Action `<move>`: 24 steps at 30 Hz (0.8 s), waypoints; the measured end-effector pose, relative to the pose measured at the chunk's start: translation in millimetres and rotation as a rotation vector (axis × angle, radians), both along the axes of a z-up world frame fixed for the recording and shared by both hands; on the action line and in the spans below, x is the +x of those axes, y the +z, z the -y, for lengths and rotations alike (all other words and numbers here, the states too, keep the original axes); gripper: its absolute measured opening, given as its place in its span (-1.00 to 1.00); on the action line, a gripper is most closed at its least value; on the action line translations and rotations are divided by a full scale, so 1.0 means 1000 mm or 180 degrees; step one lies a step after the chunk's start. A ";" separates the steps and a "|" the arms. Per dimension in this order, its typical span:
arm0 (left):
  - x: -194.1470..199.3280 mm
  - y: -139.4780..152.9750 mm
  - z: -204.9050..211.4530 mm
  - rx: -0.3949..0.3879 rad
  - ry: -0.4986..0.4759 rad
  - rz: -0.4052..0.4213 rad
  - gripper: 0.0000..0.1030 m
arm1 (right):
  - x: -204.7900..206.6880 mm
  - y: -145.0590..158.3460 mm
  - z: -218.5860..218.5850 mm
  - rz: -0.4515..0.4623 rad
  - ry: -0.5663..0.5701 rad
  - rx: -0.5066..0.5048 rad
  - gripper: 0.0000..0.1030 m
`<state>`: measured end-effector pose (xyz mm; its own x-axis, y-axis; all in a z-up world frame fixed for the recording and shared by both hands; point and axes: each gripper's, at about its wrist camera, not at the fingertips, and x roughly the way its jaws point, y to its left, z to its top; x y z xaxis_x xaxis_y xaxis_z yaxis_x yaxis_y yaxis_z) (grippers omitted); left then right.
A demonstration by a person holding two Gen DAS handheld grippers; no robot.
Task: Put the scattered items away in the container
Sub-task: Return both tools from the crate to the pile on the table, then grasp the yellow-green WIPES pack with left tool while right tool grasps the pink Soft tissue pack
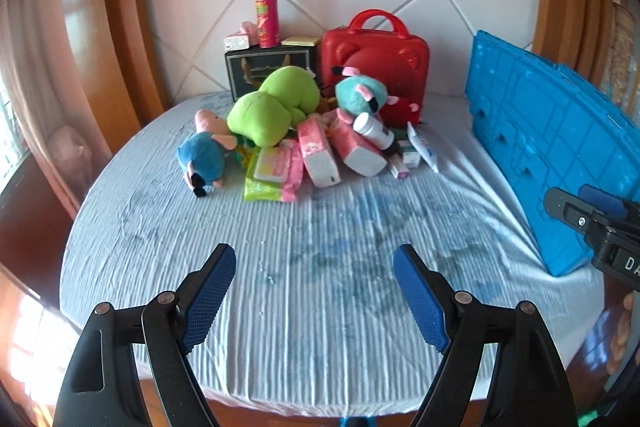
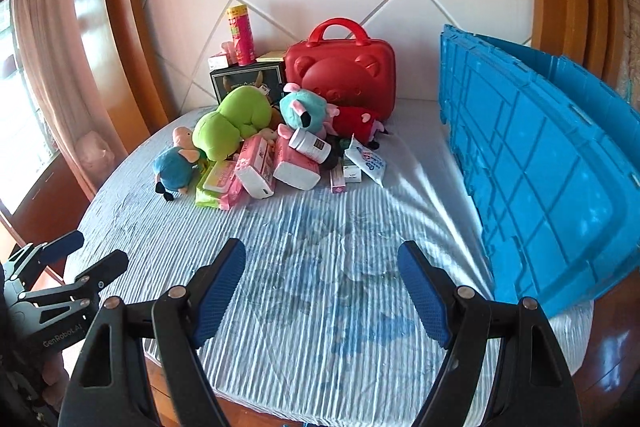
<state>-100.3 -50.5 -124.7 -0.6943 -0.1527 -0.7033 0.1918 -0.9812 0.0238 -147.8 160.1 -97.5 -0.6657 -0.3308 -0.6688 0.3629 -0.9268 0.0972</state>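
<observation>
While both my left gripper [image 1: 314, 259] and right gripper [image 2: 322, 255] hung spread and empty, bare bedsheet [image 1: 320, 219] lay ahead, the toy pile [image 1: 296, 131] beyond, the blue crate [image 2: 540, 163] walling the right.

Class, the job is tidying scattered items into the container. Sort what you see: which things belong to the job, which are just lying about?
Job: blue crate; green plush; blue pig plush; white bottle; pink tissue packs.

Lying about, probably: red case; black box; pink canister.
</observation>
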 end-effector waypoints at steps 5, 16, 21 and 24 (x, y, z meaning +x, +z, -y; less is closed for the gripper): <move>-0.040 -0.017 0.022 -0.0052 0.0254 0.0142 0.59 | -0.049 -0.022 0.025 0.0168 0.0227 -0.0034 0.52; -0.129 -0.084 0.088 -0.0162 0.0425 0.0559 0.59 | -0.125 -0.074 0.111 0.0498 0.0546 0.0010 0.52; -0.176 -0.117 0.127 -0.0126 0.0380 0.0622 0.59 | -0.161 -0.107 0.160 0.0605 0.0509 0.0011 0.52; -0.201 -0.128 0.144 -0.0066 0.0328 0.0605 0.59 | -0.182 -0.120 0.192 0.0594 0.0497 0.0038 0.52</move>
